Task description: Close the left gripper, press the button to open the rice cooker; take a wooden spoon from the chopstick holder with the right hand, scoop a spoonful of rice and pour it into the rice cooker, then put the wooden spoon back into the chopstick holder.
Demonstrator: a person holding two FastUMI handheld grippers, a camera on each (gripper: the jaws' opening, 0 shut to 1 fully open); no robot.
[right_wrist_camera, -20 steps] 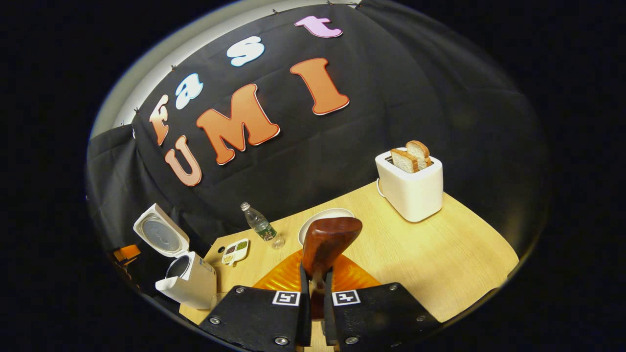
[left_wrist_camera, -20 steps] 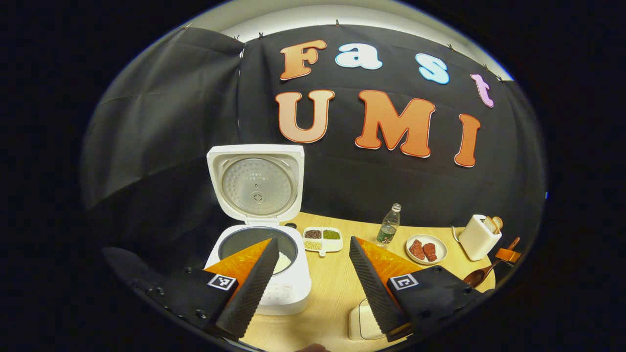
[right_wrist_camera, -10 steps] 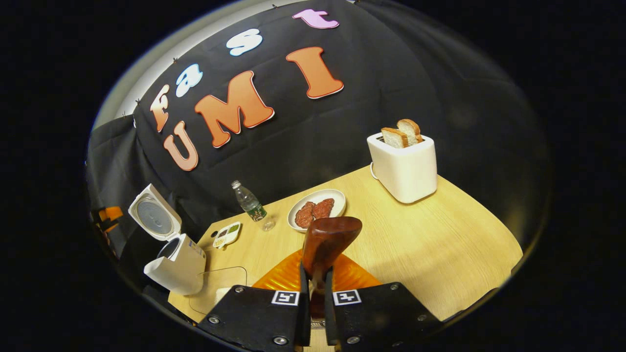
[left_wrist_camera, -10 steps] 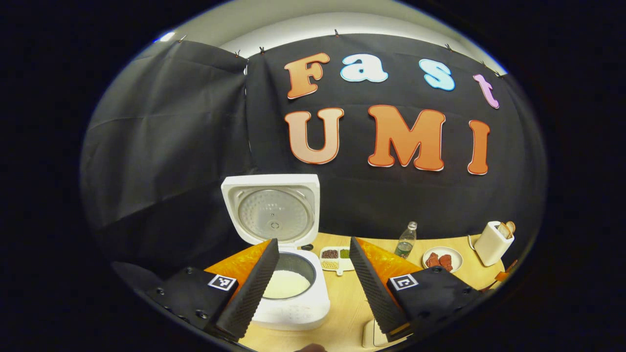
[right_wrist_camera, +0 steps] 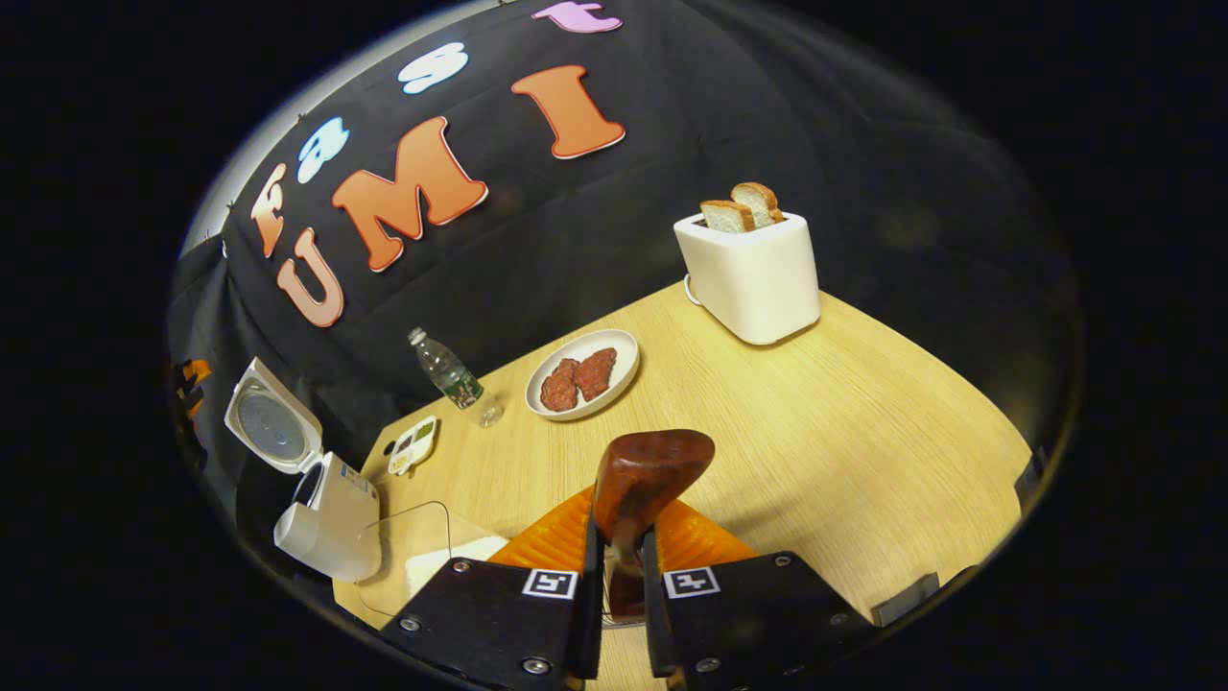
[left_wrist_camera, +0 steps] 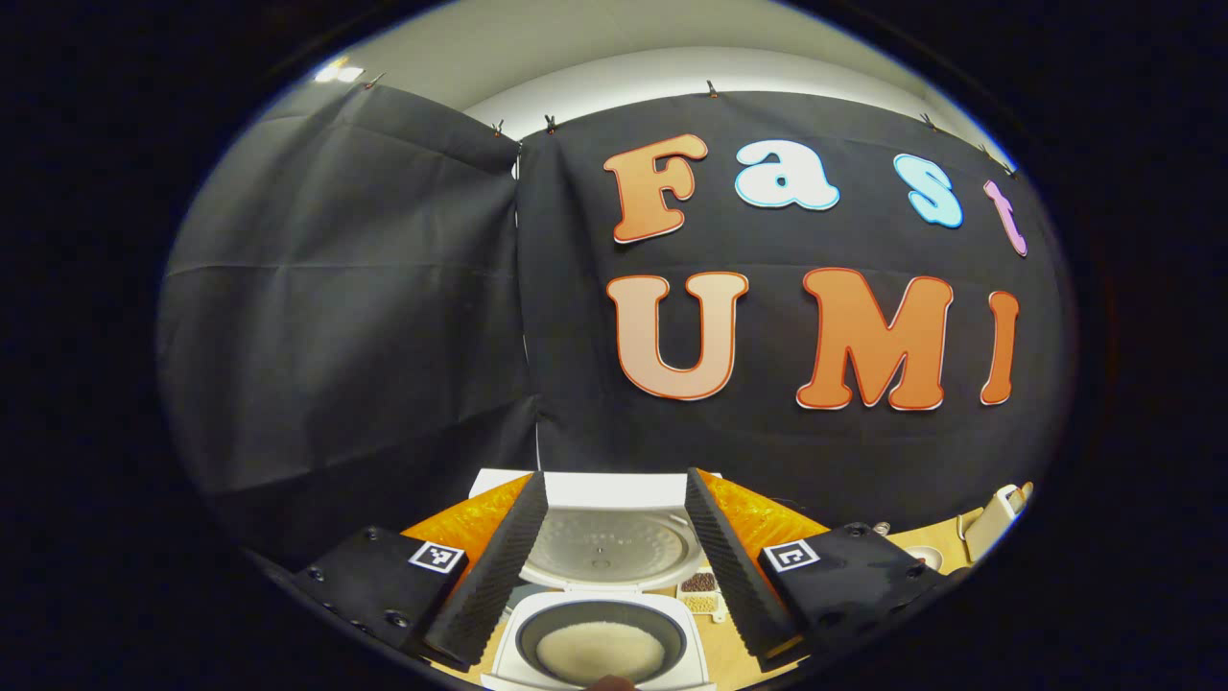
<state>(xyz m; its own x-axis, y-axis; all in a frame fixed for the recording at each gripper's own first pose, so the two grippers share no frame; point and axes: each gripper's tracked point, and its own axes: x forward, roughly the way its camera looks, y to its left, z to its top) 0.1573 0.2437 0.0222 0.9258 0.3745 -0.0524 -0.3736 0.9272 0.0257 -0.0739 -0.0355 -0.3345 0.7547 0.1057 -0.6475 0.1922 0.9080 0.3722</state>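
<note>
In the right gripper view, the right tool (right_wrist_camera: 614, 585) is clamped on the neck of the wooden spoon (right_wrist_camera: 645, 475), whose bowl rises at 12 o'clock from the fingers, above the desk (right_wrist_camera: 844, 432). The spoon looks stiff, light and smooth, so I judge a hold low on the handle, as here, keeps the bowl level; a loose pinch could let it swivel. Farther off at 10 o'clock stands the rice cooker (right_wrist_camera: 331, 513), lid up, well apart from the spoon. Beyond lie a plate (right_wrist_camera: 583, 374), a bottle (right_wrist_camera: 443, 369) and a toaster (right_wrist_camera: 753, 274).

In the left gripper view, the left tool (left_wrist_camera: 614, 576) stands apart, holding nothing, just above the cooker's pot, which holds rice.
</note>
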